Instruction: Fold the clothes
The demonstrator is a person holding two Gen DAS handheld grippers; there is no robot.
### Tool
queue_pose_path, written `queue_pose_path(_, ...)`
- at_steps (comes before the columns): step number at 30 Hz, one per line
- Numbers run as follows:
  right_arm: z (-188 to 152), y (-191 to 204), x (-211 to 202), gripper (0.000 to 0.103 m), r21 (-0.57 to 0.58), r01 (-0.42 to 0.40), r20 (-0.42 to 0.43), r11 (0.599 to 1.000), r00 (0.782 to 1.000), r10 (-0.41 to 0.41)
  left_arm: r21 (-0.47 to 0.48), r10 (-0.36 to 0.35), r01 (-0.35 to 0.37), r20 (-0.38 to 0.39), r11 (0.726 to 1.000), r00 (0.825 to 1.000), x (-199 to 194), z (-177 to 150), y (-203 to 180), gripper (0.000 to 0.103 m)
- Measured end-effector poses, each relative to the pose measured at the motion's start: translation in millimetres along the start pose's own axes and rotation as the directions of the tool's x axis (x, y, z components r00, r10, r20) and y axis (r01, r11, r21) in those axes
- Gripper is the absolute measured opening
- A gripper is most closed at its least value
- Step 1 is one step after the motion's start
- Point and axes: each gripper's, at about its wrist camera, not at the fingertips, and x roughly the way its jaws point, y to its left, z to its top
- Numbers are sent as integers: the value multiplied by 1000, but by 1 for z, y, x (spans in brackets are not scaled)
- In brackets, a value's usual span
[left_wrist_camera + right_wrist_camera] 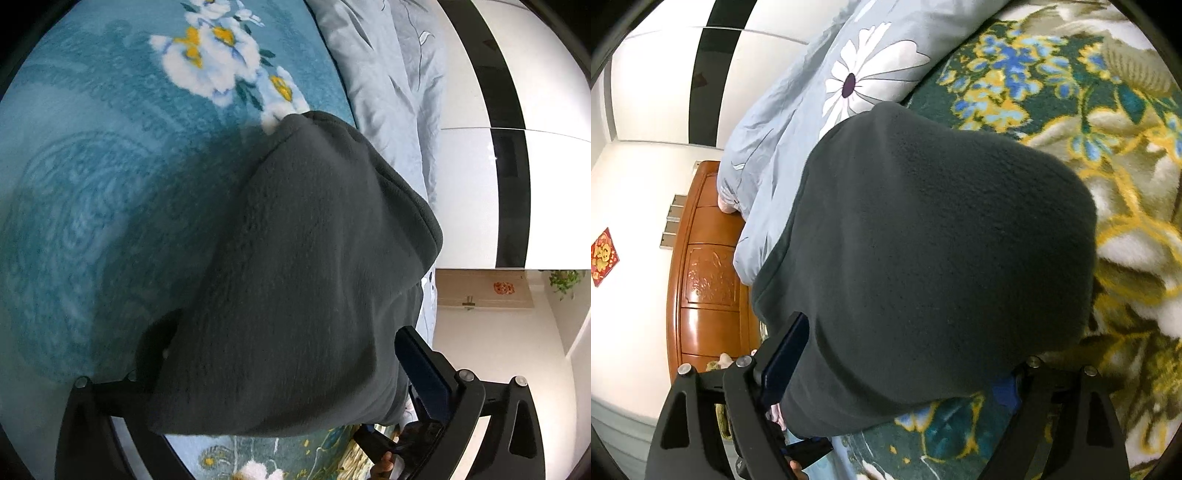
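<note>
Both grippers held the fleece between their fingers, left gripper and right gripper each clamped on an edge, so it hung forward over the blanket, equally near both. Only the right view showed the headboard beside the duvet.

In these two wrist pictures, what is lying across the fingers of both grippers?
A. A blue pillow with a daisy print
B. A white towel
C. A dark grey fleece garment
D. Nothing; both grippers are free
C: a dark grey fleece garment is draped over the left gripper, and the same fabric covers the right gripper.
</note>
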Motion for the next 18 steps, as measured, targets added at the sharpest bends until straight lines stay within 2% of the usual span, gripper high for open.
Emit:
queue_pose_path(4,-3,-3,-4,90,-2,-17,6,1000,1000,17,-37,-30,31,16,999,999,-7,11,8,102)
queue_pose_path(9,-9,-13,-12,90,18,-51,36,999,998,50,-32,-80,82,58,996,995,-14,3,14,102)
queue_pose_path(14,-4,-15,-9,90,42,-89,88,995,992,85,-53,-83,87,70,995,994,-5,3,13,102)
queue_pose_path(18,5,-10,4,91,22,-98,85,995,992,96,-72,-84,90,86,993,993,5,7,10,102)
